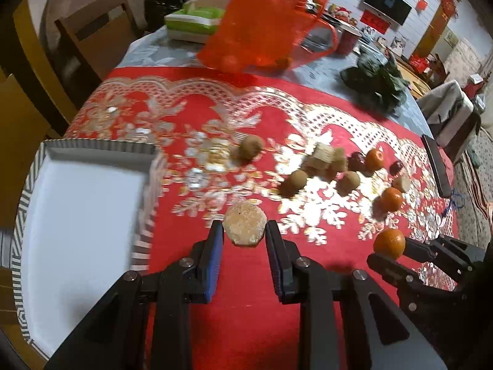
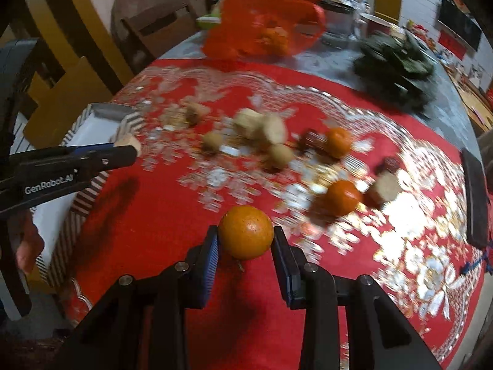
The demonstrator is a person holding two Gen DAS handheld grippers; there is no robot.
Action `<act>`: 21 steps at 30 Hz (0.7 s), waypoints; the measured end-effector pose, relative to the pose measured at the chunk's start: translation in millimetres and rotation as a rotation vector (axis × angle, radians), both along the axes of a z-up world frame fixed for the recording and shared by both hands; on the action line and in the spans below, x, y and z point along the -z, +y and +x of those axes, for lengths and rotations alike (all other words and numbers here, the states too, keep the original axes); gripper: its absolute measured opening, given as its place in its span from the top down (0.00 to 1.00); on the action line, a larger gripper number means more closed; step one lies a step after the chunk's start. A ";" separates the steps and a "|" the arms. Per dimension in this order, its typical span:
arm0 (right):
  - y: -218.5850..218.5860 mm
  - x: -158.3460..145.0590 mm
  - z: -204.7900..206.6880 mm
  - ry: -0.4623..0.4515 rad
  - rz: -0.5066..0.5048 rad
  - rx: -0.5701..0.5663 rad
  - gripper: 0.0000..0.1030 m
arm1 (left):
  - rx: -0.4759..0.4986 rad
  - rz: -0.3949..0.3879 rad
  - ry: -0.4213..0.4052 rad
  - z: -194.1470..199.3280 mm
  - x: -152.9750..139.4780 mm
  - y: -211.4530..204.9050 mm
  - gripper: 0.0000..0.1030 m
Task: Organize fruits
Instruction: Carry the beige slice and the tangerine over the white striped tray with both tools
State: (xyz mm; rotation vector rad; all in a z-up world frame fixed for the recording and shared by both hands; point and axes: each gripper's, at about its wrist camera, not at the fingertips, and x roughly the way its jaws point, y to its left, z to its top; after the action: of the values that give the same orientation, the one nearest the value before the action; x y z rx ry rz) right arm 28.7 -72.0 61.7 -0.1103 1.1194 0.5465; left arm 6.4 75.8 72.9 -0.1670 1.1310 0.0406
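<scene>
My left gripper (image 1: 244,231) is shut on a tan round slice (image 1: 245,220), held above the red cloth just right of the white tray with a striped rim (image 1: 83,185). My right gripper (image 2: 246,233) is shut on an orange (image 2: 246,228), lifted off the cloth. In the left wrist view that orange (image 1: 389,242) and the right gripper (image 1: 393,251) show at the lower right. Loose on the cloth lie two more oranges (image 2: 343,198), brown kiwi-like fruits (image 1: 294,183), dark red dates (image 2: 311,138) and tan chunks (image 2: 262,126). The picture is blurred by motion.
A red plastic bag (image 1: 268,21) stands at the back of the table, with dark green leaves (image 1: 376,83) to its right. A black flat device (image 1: 436,166) lies at the cloth's right edge. A green tissue box (image 1: 194,21) and wooden chairs (image 1: 95,40) are at the back left.
</scene>
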 end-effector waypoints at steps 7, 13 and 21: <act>60.5 -13.6 -0.2 -0.018 0.028 -0.097 0.64 | -0.064 -0.003 0.000 -10.3 -3.5 44.2 0.74; 114.1 -22.8 -5.6 -0.025 0.049 -0.196 0.64 | -0.132 -0.006 0.011 -23.6 -1.7 90.7 0.74; 186.6 -36.3 -12.0 -0.042 0.091 -0.312 0.64 | -0.238 0.003 0.041 -43.8 5.9 155.6 0.74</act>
State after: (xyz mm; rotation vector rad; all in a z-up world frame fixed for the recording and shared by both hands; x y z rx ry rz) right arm 16.7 114.5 98.0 -0.2189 1.0411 0.8684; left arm -37.4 231.4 67.0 -0.2984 1.1470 0.2587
